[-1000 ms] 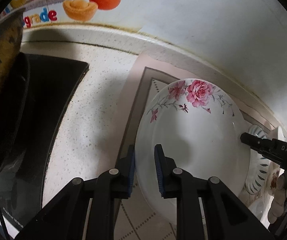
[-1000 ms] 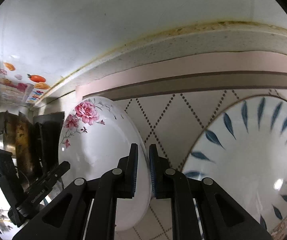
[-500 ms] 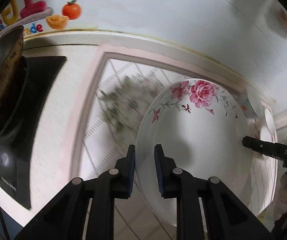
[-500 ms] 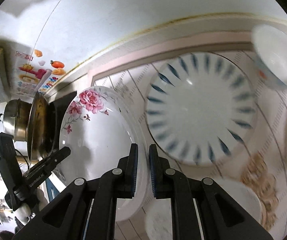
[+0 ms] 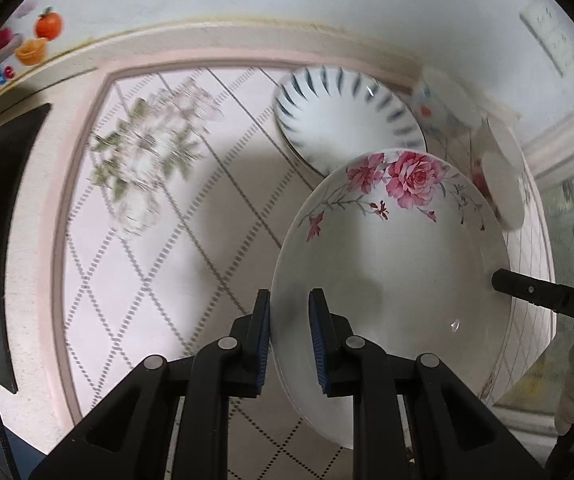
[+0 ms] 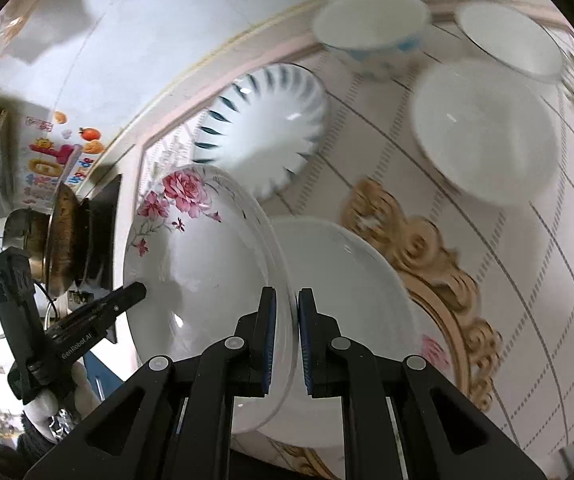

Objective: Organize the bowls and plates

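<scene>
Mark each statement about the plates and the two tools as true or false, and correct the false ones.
1. The left tool and the right tool both clamp the rim of the rose plate. True.
2. The rose plate lies flat on the tablecloth. False: it is held up off the cloth, between the two tools.
3. A plate with blue leaf marks lies on the cloth beyond the rose plate. True.
4. The right tool is wide open and holds nothing. False: its pads are shut on the rose plate's edge.
5. A plain white plate lies under the right tool. True.
</scene>
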